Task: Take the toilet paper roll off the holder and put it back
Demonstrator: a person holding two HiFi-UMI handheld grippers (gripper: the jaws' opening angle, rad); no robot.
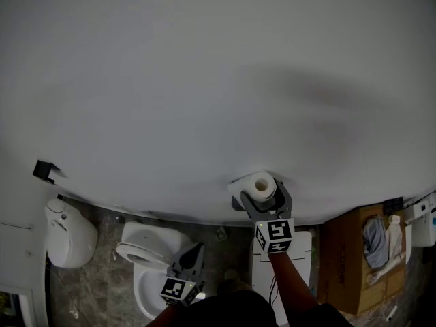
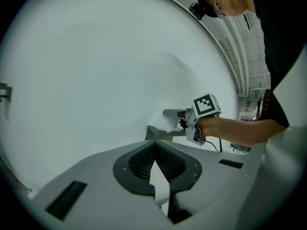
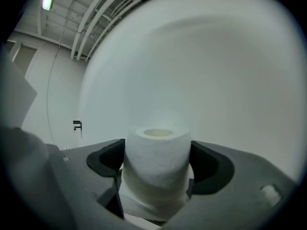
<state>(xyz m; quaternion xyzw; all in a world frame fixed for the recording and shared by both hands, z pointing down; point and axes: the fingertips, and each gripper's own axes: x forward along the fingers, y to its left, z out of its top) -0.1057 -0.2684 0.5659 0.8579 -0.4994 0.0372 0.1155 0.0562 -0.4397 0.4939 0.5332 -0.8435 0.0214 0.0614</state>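
Toilet paper roll (image 3: 156, 166) is seen standing upright between the jaws of the right gripper (image 3: 157, 147), with its cardboard core turned upward. The jaws are spread wide, with one dark pad set close beside each flank. The paper is not flattened there, and it cannot be told whether the pads brush it. A wider fold of paper is seen at the foot of the toilet paper roll, and whatever it is stood on is hidden by the jaws.

In the head view the roll is placed close against the white wall (image 1: 204, 80), and the marker cube (image 1: 276, 236) is carried just behind the jaws, with a forearm (image 1: 289, 281) running back from it toward the bottom edge.

The left gripper (image 2: 154, 152) is kept lower and to the left, well apart from the roll. Its ribbed pads are brought together at the tips, and nothing is caught between them. It is aimed at the wall, and the right gripper is seen from it to the right.

Farther out, a white toilet (image 1: 153, 251) is seen below the left gripper on a dark stone floor (image 1: 95, 298). A small black bracket (image 1: 44, 171) is fixed to the wall at the far left. An open cardboard box (image 1: 347, 240) with cloth inside is set at the right.
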